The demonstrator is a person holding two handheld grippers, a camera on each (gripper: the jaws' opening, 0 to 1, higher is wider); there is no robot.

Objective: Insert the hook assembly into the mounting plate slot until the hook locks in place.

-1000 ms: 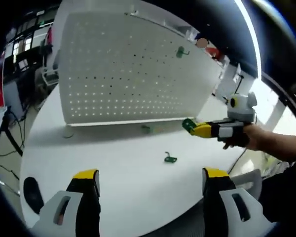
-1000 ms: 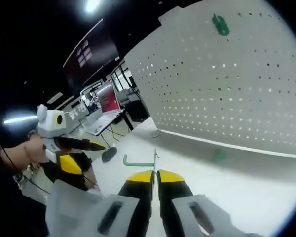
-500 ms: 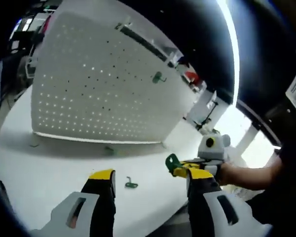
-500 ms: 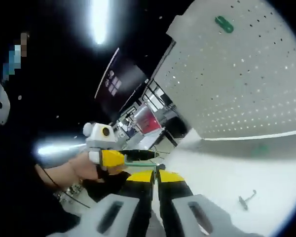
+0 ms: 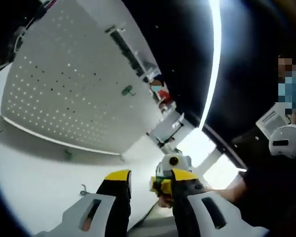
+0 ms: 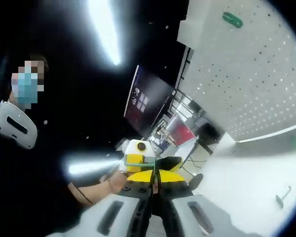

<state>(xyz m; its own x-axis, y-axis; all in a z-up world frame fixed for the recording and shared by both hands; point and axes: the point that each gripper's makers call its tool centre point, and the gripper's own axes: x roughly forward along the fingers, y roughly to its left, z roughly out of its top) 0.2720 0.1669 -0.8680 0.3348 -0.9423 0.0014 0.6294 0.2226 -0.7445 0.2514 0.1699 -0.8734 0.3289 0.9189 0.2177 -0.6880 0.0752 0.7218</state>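
The right gripper (image 6: 155, 178) holds its jaws closed on a thin green hook (image 6: 157, 174), raised well off the white pegboard (image 6: 246, 79). The left gripper (image 5: 149, 181) has jaws parted, empty. Judged best: turn the hook toward the pegboard slots before advancing. Another green hook (image 6: 232, 19) sits mounted. The held hook's shape is mostly hidden
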